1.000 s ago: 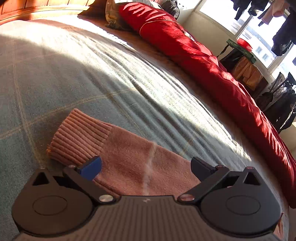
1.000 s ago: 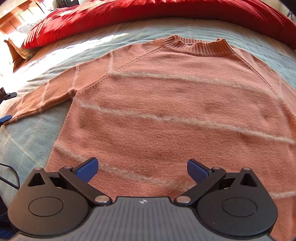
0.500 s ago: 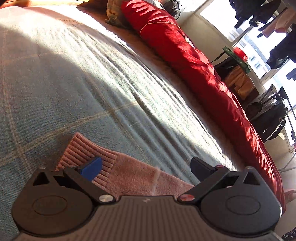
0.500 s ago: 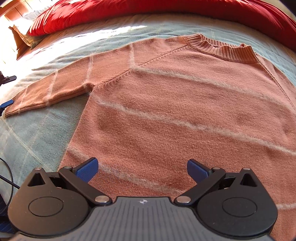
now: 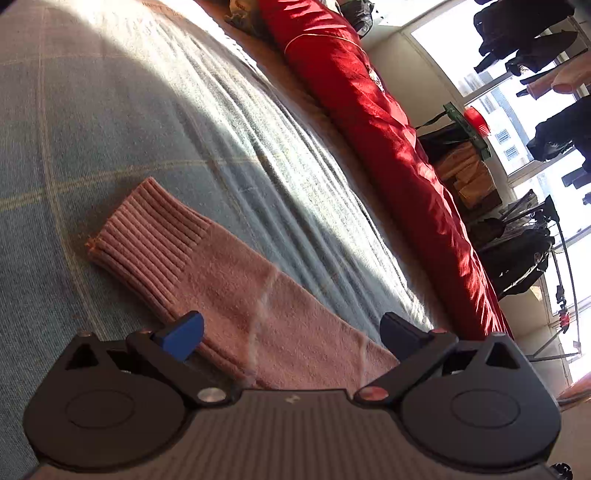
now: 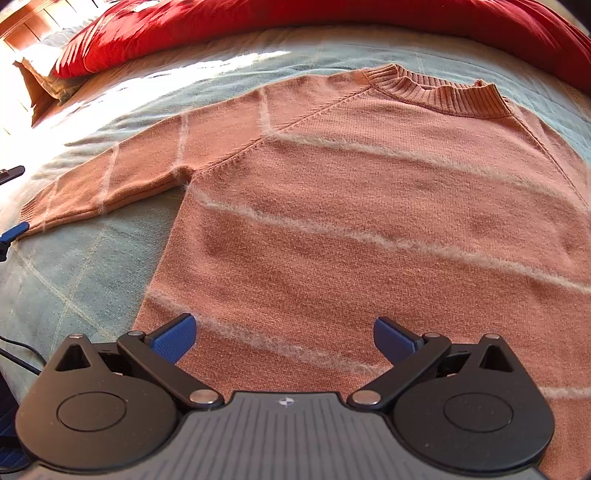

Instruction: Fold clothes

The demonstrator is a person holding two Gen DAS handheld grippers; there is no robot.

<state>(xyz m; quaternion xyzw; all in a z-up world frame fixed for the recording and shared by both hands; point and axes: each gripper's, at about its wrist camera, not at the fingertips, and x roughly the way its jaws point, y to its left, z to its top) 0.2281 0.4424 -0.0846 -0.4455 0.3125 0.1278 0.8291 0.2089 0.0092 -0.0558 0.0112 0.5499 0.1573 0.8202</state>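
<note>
Sweater [image 6: 369, 221] lies flat on the bed [image 6: 92, 266], its sleeve [image 5: 236, 295] stretched out to the left. I see my left gripper [image 5: 291, 332] wide over the sleeve, my right gripper [image 6: 284, 336] wide over the hem.

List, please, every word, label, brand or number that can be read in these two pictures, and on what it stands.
None can be read.
Faint marks near the far edge of the bed cover: too blurred to read.
Small emblem on the right gripper housing: a symbol, no letters.
Sweater: no label visible.
</note>
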